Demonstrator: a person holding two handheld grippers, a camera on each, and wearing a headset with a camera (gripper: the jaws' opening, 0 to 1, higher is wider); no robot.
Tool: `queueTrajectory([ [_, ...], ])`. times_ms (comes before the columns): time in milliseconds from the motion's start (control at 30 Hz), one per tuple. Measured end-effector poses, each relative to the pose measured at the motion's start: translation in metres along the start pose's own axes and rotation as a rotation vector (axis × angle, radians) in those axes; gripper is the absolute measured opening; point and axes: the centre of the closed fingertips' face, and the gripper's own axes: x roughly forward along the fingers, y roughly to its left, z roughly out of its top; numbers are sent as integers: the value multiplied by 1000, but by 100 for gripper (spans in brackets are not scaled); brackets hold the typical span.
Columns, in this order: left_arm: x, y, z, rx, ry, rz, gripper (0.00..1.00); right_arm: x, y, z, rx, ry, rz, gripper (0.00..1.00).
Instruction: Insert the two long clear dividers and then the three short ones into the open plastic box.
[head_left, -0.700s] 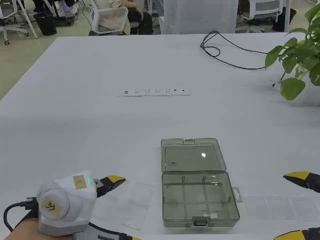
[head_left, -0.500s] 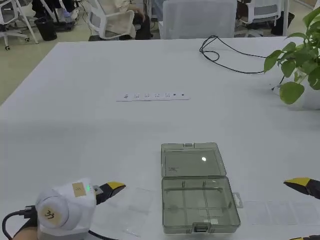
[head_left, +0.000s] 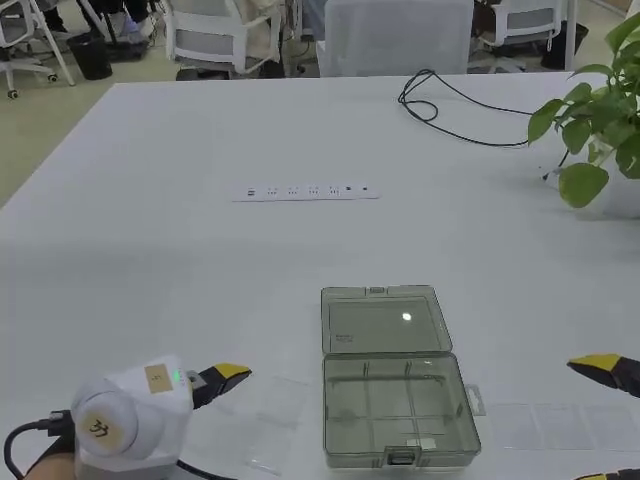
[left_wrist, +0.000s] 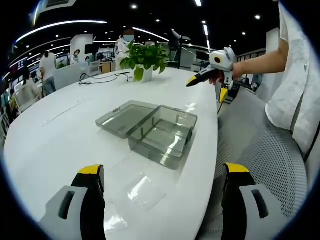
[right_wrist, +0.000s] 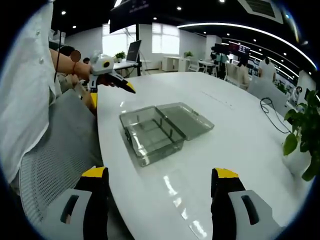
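Our left gripper (left_wrist: 163, 172) has its jaws spread wide with nothing between them; our right gripper (right_wrist: 160, 175) is just as wide open and just as empty (in each gripper view the two yellow tips stand well apart over bare tabletop). Just ahead of the left jaws, flat on the white table (head_left: 200, 270), lie the larger clear dividers (left_wrist: 144, 189); we take these for the two long ones, though their outlines are faint and we cannot tell which way their long axis runs. Beyond them, near the table's front edge, sits the open plastic box (head_left: 396, 400), its lid (head_left: 380, 322) folded flat on the far side; we cannot make out any divider seated in it. On the box's other side, near the right gripper's tip, lies a row of smaller clear dividers (head_left: 560, 425), probably the three short ones. So the box lies between the two sets, and the long pieces are on the left gripper's side, much nearer to it; we judge that the left gripper takes the first pick. Farther off are a power strip (head_left: 305, 192), a black cable (head_left: 450, 100) and a potted plant (head_left: 595, 130).
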Motion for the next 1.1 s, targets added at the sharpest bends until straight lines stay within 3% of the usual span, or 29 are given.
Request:
queueTrajectory([
  [1100,1,3,0,-5,7,-3,100,2,-3,3,2,-15,-1,85],
])
